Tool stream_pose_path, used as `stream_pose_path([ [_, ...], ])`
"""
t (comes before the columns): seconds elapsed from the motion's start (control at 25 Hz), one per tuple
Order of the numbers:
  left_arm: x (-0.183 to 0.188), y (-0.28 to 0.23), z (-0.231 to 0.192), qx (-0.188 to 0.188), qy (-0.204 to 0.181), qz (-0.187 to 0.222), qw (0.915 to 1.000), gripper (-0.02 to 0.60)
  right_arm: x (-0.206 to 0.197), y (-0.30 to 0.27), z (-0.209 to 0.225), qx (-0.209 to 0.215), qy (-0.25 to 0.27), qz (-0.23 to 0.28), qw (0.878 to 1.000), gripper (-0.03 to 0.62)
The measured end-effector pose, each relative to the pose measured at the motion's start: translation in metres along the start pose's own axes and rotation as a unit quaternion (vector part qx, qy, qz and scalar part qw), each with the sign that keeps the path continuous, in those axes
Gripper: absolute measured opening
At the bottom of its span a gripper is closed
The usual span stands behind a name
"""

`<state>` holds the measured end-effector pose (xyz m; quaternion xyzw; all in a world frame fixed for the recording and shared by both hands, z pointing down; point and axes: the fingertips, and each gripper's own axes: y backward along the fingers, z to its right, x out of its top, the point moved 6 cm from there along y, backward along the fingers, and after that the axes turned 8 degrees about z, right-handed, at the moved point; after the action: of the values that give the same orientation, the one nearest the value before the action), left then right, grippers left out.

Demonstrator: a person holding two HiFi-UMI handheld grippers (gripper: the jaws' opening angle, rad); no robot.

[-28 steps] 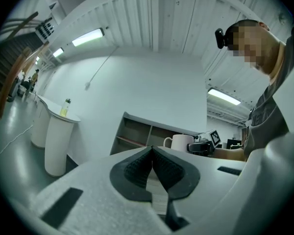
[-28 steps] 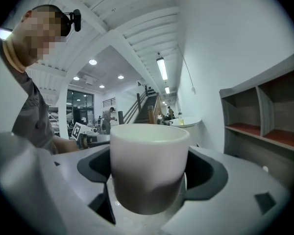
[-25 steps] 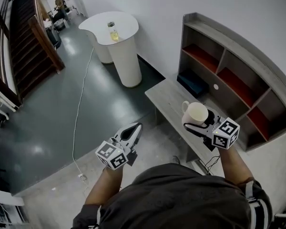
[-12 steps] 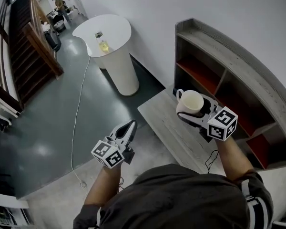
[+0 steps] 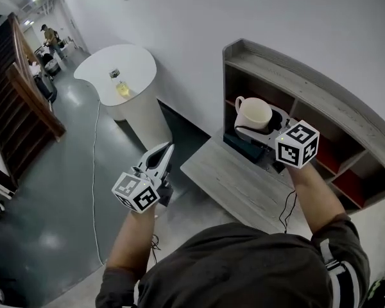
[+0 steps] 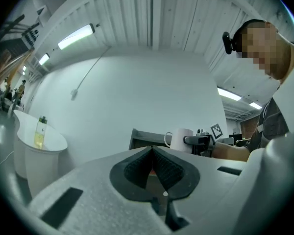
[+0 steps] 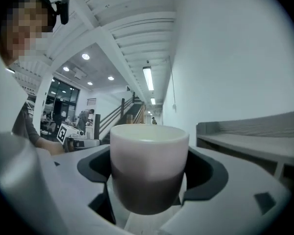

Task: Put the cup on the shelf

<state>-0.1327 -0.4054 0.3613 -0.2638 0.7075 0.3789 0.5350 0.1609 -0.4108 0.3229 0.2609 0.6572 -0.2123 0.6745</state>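
A white cup (image 5: pixel 253 113) with its handle to the left is upright between the jaws of my right gripper (image 5: pixel 256 128), which is shut on it. It hangs in the air in front of the upper left compartment of the grey shelf unit (image 5: pixel 289 69). In the right gripper view the cup (image 7: pixel 148 165) fills the middle between the two jaws, with the shelf top (image 7: pixel 255 141) to the right. My left gripper (image 5: pixel 162 156) is out to the left over the floor, jaws together and nothing in them. The left gripper view shows its pads (image 6: pixel 162 166) meeting and the cup (image 6: pixel 181 140) beyond.
A low grey bench (image 5: pixel 234 185) stands in front of the shelf unit, with a dark box (image 5: pixel 244 147) on it. A white round pedestal table (image 5: pixel 125 76) with a bottle (image 5: pixel 120 85) stands at the back left. A white cable (image 5: pixel 95 172) runs along the floor. People are far down the hall.
Both grippers have risen and moved forward. The cup has gone from above the bench up to the level of the shelf's upper left compartment. The left gripper stayed shut.
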Motion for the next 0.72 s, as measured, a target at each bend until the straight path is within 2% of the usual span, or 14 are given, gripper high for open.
stream_pose_path([
  [0.28,0.034,-0.039,-0.043,-0.022,-0.01,0.004,0.9997,0.005,0.057,-0.05,0.043,-0.074,0.039,0.005,0.997,0.422],
  [0.44,0.046,-0.062,-0.057,-0.032,-0.027,-0.009,0.9991,0.005,0.073,-0.072,0.077,-0.11,0.054,-0.001,0.992,0.42],
  [0.72,0.06,-0.099,-0.077,-0.038,-0.024,-0.025,0.9987,0.005,0.088,-0.105,0.14,-0.159,0.05,-0.029,0.986,0.42],
])
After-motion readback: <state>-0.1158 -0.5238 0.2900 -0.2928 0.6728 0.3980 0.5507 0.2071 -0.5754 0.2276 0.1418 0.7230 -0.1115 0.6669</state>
